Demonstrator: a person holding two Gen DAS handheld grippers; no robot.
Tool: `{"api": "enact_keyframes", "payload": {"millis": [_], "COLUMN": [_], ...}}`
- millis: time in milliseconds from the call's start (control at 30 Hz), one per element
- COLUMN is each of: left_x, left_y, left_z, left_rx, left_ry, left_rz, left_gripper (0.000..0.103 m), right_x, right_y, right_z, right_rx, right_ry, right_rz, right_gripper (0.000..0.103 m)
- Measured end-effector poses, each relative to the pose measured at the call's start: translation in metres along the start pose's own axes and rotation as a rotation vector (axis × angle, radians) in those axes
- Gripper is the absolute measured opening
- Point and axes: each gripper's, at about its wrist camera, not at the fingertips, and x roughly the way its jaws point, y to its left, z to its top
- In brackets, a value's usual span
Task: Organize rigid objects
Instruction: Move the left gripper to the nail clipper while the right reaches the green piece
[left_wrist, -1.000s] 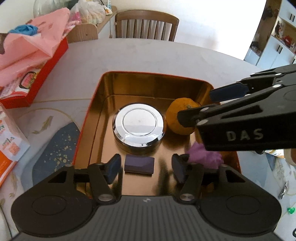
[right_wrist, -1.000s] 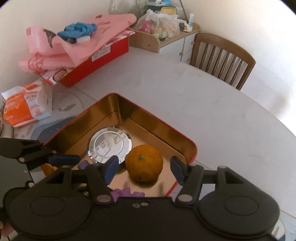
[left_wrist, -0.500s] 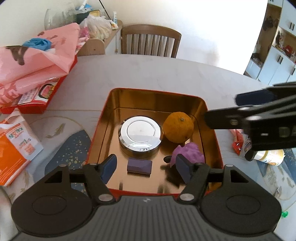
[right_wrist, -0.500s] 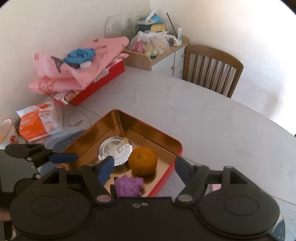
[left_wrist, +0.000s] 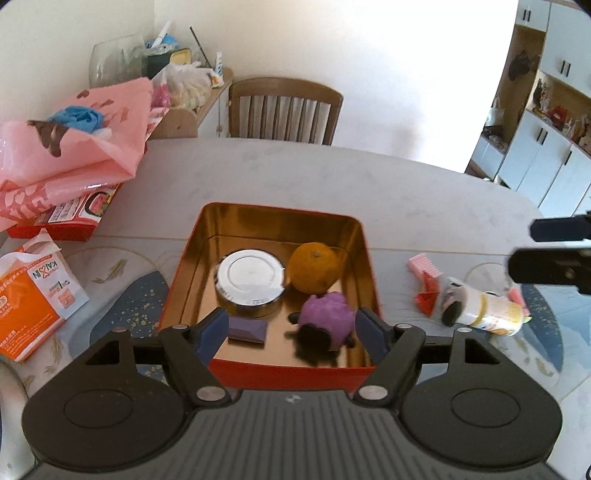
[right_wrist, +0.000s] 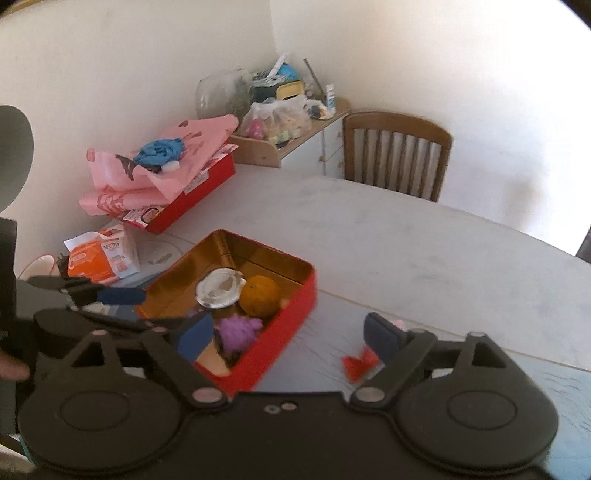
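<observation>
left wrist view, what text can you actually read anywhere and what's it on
"KAIXIN" (read roughly; it appears upside down): on the orange and white packet, at the table's left edge.
Smaller print on that packet: too small to read.
Labels on the red box under the pink bag: blurred, unreadable.
Lying bottle, right of the tin: print unreadable.

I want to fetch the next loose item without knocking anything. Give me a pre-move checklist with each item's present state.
1. Left gripper empty, jaws just opened further: ok.
2. Right gripper empty, jaws just opened further: ok.
3. Orange, round silver tin, purple toy and dark purple block resting inside the red tray: ok.
4. Both grippers clear of the tray's contents: ok.
5. Small bottle lying on its side outside the tray, unobstructed: ok.
6. Whether the bottle is capped: cannot tell.
</observation>
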Motion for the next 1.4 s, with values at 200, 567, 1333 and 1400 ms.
{"api": "enact_keyframes", "payload": {"millis": [200, 567, 1333, 1400], "left_x": [-0.016, -0.011, 0.051, 0.056], "left_y": [-0.022, -0.094, -0.212, -0.217], "left_z": [-0.003, -0.015, -0.079, -0.083], "left_rx": [0.014, 0.083, 0.212, 0.224], "left_ry": [-0.045, -0.041, 0.158, 0.167], "left_rz": [-0.024, -0.086, -0.157, -0.158], "left_gripper": [0.083, 0.084, 0.084, 0.084], "right_x": [-0.038, -0.063, -0.037, -0.032], "right_y": [-0.031, -0.073, -0.086, -0.086], "right_z": [-0.028, -0.104, -0.186, -0.188], "right_rx": [0.034, 0.06, -0.158, -0.172], "right_ry": [-0.031, 0.027, 0.234, 0.244], "right_rz": [-0.041, -0.084, 0.119, 0.131], "right_gripper": [0.103, 0.103, 0.08, 0.075]}}
